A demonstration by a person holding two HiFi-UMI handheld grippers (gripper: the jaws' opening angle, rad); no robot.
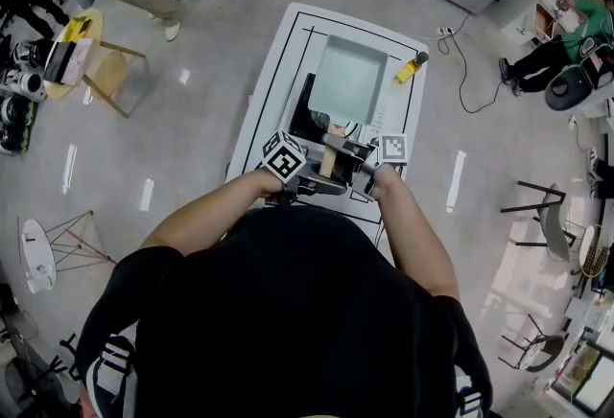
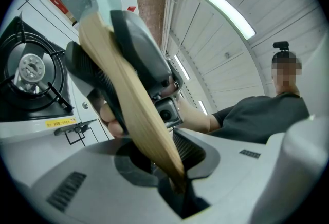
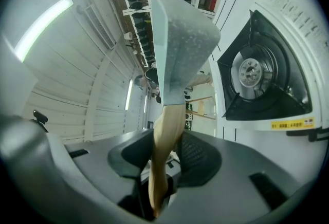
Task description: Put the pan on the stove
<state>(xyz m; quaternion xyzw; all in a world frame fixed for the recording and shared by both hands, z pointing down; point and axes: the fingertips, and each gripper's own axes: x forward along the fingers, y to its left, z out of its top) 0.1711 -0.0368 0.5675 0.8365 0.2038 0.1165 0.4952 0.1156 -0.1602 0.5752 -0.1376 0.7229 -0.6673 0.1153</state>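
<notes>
In the head view, the pale grey-green square metal pan covers much of the black gas stove. The person's torso hides the near edge of the white surface. The end of the light wooden handle disappears between the jaws of the left tool and the right tool. Print on the yellow stove label is too small to read.

Pan over stove; handle between left gripper, right gripper.
</notes>
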